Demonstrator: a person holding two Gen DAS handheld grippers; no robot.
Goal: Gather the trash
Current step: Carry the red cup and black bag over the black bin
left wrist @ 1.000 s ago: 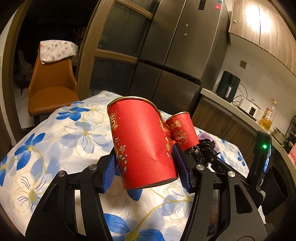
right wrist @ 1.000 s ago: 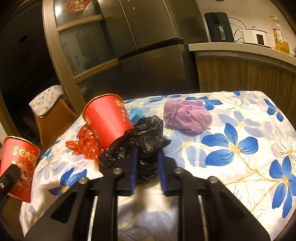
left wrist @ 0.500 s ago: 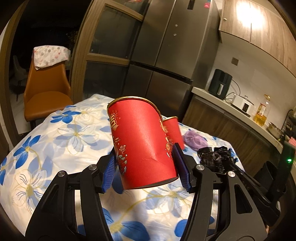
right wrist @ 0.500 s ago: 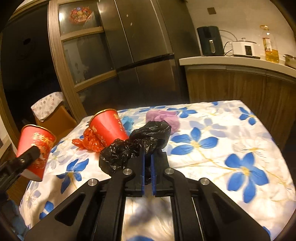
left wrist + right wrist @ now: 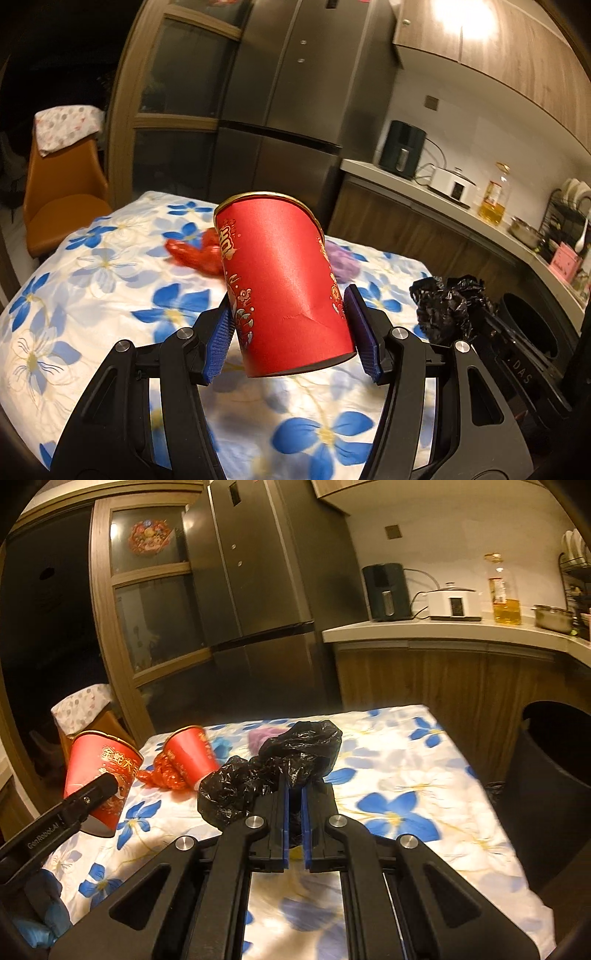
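At 3 o'clock off surface (image 5: 436,775): dark bin (image 5: 554,782), nearer your right gripper (image 5: 294,830), fingers pinched on black bag (image 5: 258,779). Left gripper (image 5: 291,343) fingers clamp red cup (image 5: 280,280), axis upright-tilted, farther.

**Item Count**

Two red paper cups (image 5: 101,775) (image 5: 188,755). One black plastic bag (image 5: 273,768). One crumpled red wrapper (image 5: 164,775). One purple wad (image 5: 343,260). One dark bin (image 5: 554,794). One orange chair (image 5: 61,195). One oil bottle (image 5: 504,594).
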